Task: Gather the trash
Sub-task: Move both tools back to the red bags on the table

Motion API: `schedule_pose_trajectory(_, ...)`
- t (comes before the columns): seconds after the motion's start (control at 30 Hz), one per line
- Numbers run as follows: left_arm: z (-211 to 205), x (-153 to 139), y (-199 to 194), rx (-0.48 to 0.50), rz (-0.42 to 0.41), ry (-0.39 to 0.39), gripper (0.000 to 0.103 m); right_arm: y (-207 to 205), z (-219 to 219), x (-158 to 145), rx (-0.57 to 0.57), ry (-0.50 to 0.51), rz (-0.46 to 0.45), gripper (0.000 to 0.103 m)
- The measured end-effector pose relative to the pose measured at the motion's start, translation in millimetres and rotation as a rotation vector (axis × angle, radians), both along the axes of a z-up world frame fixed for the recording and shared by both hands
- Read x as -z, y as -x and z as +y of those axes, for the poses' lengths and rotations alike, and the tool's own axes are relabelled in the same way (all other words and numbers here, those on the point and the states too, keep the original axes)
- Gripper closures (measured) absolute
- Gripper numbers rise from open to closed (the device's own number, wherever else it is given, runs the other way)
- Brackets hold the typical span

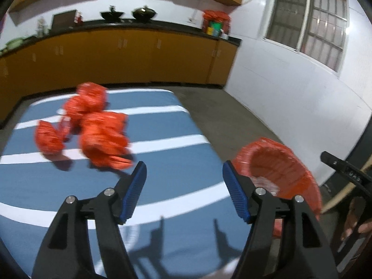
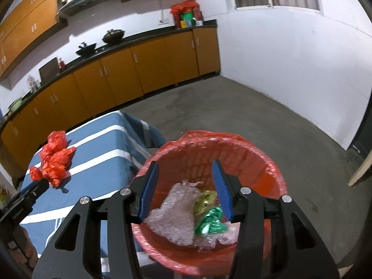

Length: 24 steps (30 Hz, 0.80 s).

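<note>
Left wrist view: the left gripper [image 1: 184, 190] is hanging released and empty over the striped blue table [image 1: 176, 176], crumpled red bags [image 1: 93, 125] lying above and left of its tips. Right wrist view: the right gripper [image 2: 186, 188] is gaping, unclenched, above the red-lined bin [image 2: 274, 176], wrappers [image 2: 209, 225] showing between its fingers.

two woks [image 2: 100, 41] on the counter [image 2: 139, 39] — orange cabinets [image 2: 151, 67] below.
</note>
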<state>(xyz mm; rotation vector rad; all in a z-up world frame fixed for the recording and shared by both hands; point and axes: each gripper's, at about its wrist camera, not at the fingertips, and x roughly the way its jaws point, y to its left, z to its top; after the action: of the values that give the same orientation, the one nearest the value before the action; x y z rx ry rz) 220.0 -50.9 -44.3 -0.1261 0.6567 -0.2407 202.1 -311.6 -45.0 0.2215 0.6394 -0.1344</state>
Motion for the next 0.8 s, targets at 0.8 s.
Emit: schedule_pose_trajectory(0.8, 221, 11, 43, -0.513, -0.058, -0.083, 0.019, -92, 254, 13, -0.516, 0.01, 0.01, 0.054)
